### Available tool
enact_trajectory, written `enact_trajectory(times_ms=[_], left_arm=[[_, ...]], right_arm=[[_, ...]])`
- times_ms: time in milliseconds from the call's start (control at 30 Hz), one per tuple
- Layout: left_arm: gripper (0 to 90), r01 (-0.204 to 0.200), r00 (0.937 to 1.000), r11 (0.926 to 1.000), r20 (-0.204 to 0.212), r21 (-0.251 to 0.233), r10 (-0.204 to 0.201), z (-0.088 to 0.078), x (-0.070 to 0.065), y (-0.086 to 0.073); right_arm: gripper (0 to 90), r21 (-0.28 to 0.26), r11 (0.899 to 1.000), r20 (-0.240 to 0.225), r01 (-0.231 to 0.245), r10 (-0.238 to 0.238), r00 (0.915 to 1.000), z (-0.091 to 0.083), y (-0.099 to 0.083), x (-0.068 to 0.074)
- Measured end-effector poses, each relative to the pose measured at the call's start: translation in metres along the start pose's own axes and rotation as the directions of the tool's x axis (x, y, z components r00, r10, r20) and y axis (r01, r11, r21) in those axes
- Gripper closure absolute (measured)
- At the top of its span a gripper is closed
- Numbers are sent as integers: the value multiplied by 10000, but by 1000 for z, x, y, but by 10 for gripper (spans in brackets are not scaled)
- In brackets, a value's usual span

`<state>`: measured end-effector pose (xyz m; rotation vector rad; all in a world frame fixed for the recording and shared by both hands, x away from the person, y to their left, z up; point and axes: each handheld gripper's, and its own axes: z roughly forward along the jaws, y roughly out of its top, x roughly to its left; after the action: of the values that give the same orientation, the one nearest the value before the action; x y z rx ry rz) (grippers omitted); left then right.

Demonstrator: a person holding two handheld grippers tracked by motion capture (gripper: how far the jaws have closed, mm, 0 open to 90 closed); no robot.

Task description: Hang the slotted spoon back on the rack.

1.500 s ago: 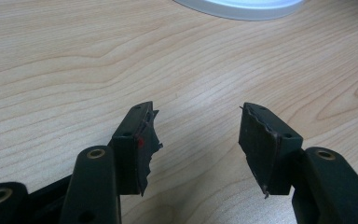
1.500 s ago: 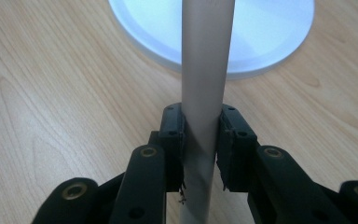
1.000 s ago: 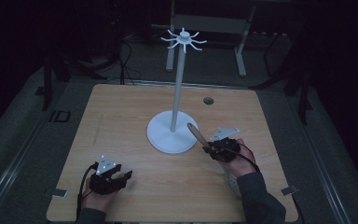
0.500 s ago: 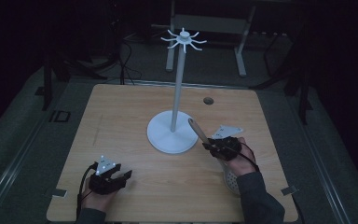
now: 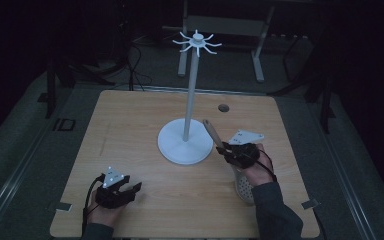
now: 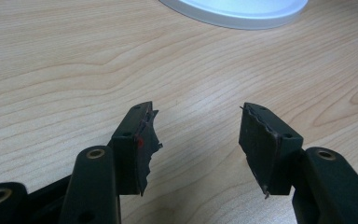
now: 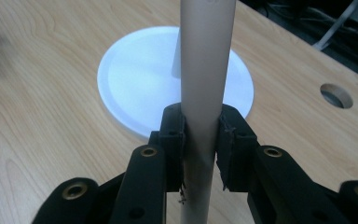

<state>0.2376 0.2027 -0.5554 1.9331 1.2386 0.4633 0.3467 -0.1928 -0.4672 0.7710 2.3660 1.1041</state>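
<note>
Utensil handle (image 7: pixel 204 93), pale and round, clamped upright between the right gripper (image 7: pixel 200 140) jaws, its perforated head (image 5: pixel 244 186) hanging below, likely for hooking on the stand (image 5: pixel 189 100) beyond the jaws; left gripper (image 6: pixel 196 140) jaws apart, empty, over the table (image 6: pixel 51 70).

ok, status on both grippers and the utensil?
Right gripper shut on skimmer handle. Left gripper open, empty, over table. White hook stand just ahead of handle tip.
</note>
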Motion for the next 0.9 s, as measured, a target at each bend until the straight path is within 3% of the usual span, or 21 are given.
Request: enact_trajectory(times_ms=[900], left_arm=[[464,100,9998,9999,-146,-65,-101,0,0,0]], right_arm=[[736,-1329,9905,313,-349,394,9987,-16,24,-9]])
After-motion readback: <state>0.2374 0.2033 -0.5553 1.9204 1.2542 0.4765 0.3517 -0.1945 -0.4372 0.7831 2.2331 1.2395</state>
